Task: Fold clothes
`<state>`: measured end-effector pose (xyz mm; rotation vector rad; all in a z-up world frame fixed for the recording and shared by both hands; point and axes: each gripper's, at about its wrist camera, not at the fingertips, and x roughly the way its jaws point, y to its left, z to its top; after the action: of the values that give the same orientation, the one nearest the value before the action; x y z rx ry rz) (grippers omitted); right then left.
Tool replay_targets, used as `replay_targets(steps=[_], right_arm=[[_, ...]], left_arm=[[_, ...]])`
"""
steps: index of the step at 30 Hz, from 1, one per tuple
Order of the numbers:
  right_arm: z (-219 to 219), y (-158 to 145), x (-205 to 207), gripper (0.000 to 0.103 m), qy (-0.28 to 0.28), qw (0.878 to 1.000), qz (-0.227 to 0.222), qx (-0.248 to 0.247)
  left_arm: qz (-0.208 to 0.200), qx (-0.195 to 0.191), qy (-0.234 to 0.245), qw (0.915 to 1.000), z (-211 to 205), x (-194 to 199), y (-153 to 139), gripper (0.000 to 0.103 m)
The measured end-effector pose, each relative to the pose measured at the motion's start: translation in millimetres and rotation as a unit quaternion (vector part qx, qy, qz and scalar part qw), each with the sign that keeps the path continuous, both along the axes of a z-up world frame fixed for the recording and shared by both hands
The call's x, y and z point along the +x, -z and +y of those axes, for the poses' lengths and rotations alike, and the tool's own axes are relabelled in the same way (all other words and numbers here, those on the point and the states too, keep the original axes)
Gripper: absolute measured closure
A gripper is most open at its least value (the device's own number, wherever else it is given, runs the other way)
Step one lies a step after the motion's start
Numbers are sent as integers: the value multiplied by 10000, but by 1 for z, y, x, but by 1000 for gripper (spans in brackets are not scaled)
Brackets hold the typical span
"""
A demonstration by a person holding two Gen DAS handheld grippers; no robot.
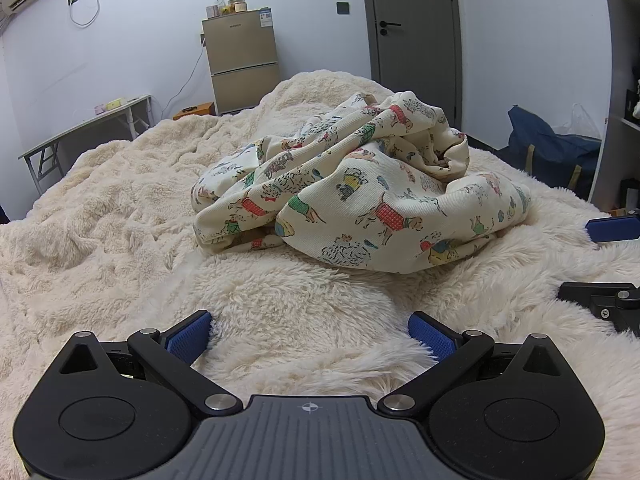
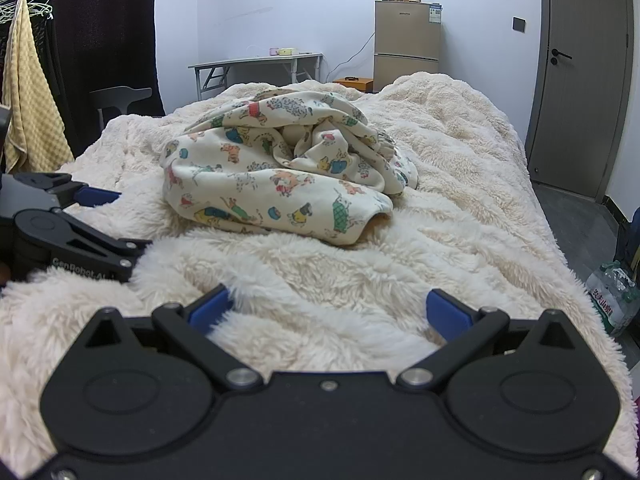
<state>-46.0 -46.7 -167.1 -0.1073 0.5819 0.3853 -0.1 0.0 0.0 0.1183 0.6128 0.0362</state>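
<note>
Lying crumpled on the fluffy blanket: printed garment, shape hard to make out. Resting near the garment, jaws spread wide, grasping nothing: left gripper, right gripper. Showing partly cut off beyond the garment: blue bag.

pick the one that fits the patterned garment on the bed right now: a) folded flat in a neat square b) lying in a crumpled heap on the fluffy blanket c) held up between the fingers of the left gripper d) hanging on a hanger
b: the patterned garment lies bunched in a heap on the fluffy blanket, ahead of the open left gripper and right gripper, neither touching it.
</note>
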Motion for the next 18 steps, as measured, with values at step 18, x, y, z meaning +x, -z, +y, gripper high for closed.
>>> replay_targets(steps=[18], right_arm=[[0, 0, 0, 0, -4, 10000, 16, 28]], left_arm=[[-9, 27, 5, 10000, 0, 0, 0, 0]])
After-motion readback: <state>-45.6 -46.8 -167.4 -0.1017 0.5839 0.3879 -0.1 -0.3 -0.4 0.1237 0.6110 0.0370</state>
